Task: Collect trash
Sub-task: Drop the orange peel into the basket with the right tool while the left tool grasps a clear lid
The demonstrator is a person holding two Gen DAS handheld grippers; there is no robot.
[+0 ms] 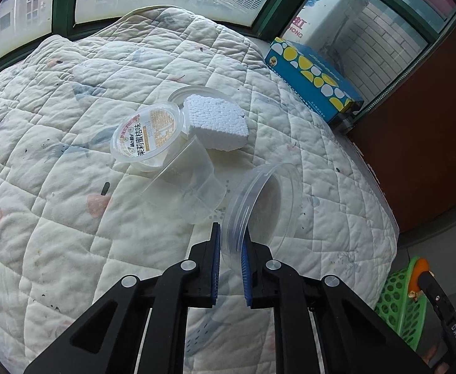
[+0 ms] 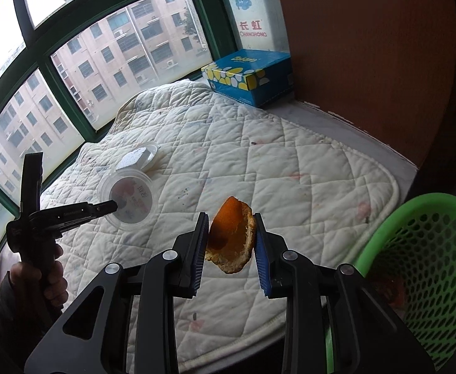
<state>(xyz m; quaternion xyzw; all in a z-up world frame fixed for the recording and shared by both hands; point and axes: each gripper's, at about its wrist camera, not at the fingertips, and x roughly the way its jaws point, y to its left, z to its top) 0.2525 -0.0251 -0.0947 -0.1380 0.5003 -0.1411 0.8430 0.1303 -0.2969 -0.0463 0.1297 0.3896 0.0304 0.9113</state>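
Progress: partway, I judge. The green perforated plastic basket to the right of the right fingers seems to hold something dark at its bottom, too dim to name, and several pieces of trash lie on the white quilted pad.

In hand: two pieces are off the pad, neither yet in the basket.

Left gripper: closed on the wall of a clear round plastic tub. The blue ribbed pads pinch the rim, one inside and one outside; the tub hangs tilted on its side, mouth toward the camera.

Right gripper: closed on a curled piece of orange peel, clamped between both pads and held above the pad, with the basket just to the right.

Left to collect: ahead of the left fingers lie a clear plastic cup on its side, a lidded clear tub with a printed label touching it, and beyond them a white foam block resting on a clear round lid.

Not trash, probably: the blue tissue box with yellow and white spots, far ahead and right of the fingers.

Next, as a judgement: carry peel and tub to the basket, release, return for the pile.
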